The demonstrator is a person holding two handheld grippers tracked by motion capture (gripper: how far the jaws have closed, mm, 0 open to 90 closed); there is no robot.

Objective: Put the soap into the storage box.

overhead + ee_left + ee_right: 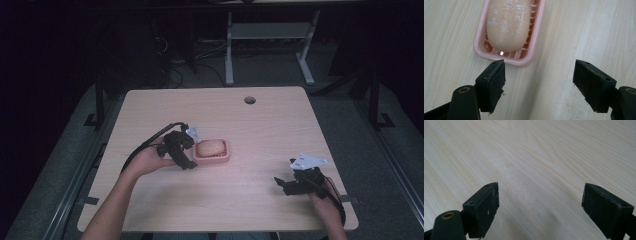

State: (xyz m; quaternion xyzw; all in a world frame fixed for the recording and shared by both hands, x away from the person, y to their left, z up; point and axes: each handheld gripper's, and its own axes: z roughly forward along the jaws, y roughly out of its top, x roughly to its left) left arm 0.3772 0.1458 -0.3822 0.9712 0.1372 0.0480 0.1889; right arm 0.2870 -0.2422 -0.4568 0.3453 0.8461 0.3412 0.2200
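A: What's on the worktop (260,125), counted out?

B: One pink soap dish (224,156) with one peach-coloured bar of soap (210,147) lying in it, and two grippers. The left gripper (190,159) is just beside the dish's left end; the right gripper (281,184) is well apart from it, near the front right corner.

A: What do the close views add?

B: The left gripper view shows the slatted floor of the soap dish (530,53) and white streaks on the soap (507,25), which the high view is too small to give. The high view shows the person's forearms, a round hole in the worktop (249,100) and a desk frame on the floor behind. The right gripper view has bare wood grain ahead of the right gripper (540,206).

A: And the jaws?

B: Both pairs stand wide apart, holding nothing. On the left gripper (539,80), the dish's near end lies just ahead of one jaw, mostly outside the gap; I cannot tell if they touch.
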